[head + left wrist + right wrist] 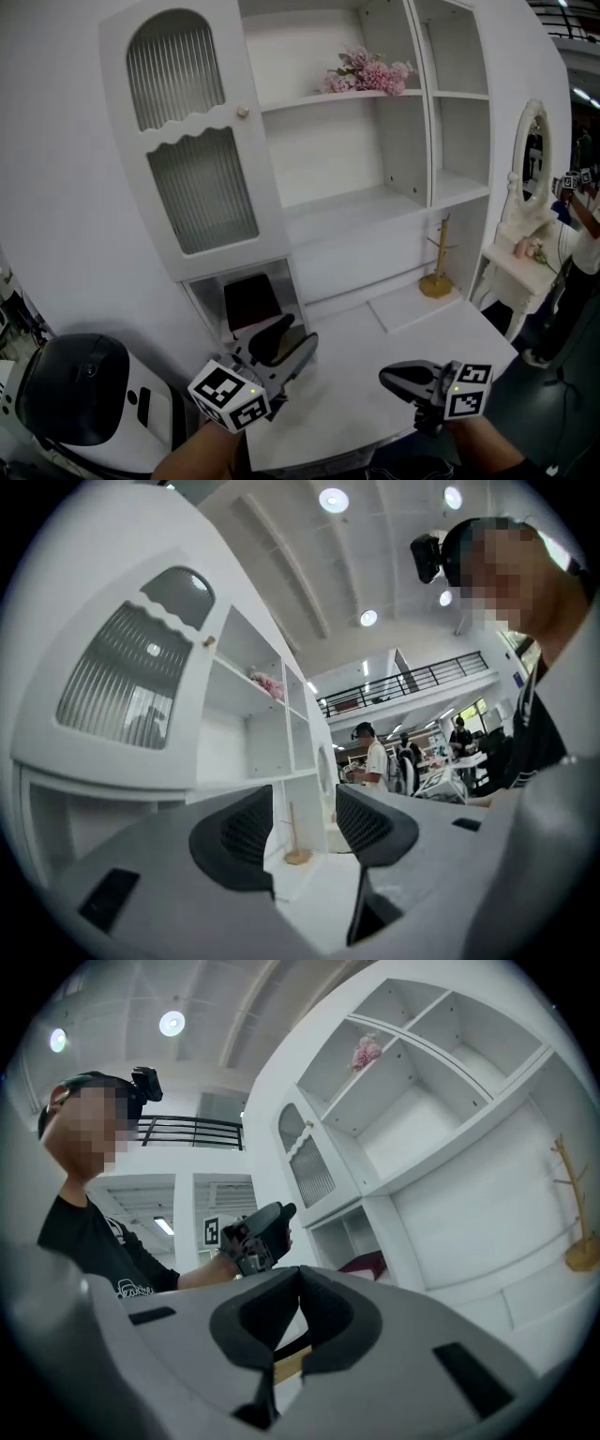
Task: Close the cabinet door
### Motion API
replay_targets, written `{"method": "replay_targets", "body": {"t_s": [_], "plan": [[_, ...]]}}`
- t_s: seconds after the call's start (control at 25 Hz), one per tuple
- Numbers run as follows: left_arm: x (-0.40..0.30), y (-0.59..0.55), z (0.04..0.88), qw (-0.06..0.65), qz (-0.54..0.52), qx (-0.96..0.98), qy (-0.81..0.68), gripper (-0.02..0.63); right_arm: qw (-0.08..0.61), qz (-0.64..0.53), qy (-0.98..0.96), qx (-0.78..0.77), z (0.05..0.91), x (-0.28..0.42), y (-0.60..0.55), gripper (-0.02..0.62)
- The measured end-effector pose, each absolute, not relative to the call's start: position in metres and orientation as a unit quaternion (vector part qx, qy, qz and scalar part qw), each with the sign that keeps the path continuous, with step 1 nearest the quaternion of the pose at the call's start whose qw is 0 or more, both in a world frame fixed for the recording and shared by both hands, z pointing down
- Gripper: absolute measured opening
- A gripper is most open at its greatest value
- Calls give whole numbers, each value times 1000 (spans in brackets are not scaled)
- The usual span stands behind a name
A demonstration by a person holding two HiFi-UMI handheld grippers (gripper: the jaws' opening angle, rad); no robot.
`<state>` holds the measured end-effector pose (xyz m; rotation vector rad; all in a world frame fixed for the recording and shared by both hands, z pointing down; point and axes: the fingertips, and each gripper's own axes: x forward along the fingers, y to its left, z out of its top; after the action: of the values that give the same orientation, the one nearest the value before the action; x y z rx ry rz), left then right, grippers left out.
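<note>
1. Left gripper view: the left gripper (305, 822) has its jaws spread wide, and nothing sits between them. Only the white desktop (323, 902) and a distant wooden stand (297, 853) show through the gap.
2. In the right gripper view, the right gripper (298, 1274) has its jaws brought together, tips touching, with nothing in its grasp.
3. In the head view both grippers hang low over the desktop. The left one is near the open compartment under the door, and the right one is well apart to its right.
4. The cabinet door (192, 131) is white, with two ribbed panes and a small knob (243, 112). It stands above the left gripper, clear of both tools, and appears to lie flat against the cabinet front.
5. Right of the door are open shelves, with pink flowers (368, 73) on the upper one. A dark red item (251, 302) sits in the compartment below the door.
</note>
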<state>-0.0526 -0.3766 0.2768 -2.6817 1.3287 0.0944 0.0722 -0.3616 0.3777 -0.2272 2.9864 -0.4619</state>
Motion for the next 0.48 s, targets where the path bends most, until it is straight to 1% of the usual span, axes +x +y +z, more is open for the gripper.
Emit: {"method": "replay_targets", "body": {"t_s": [0.16, 0.36, 0.48], "plan": [[-54, -325, 319, 3, 64, -899, 434, 210, 47, -163, 984, -61, 385, 52, -325, 7], [-58, -267, 360, -64, 79, -895, 435, 203, 50, -198, 978, -45, 395, 40, -277, 7], [-50, -235, 378, -79, 80, -897, 428, 154, 42, -189, 980, -48, 401, 35, -252, 6]]}}
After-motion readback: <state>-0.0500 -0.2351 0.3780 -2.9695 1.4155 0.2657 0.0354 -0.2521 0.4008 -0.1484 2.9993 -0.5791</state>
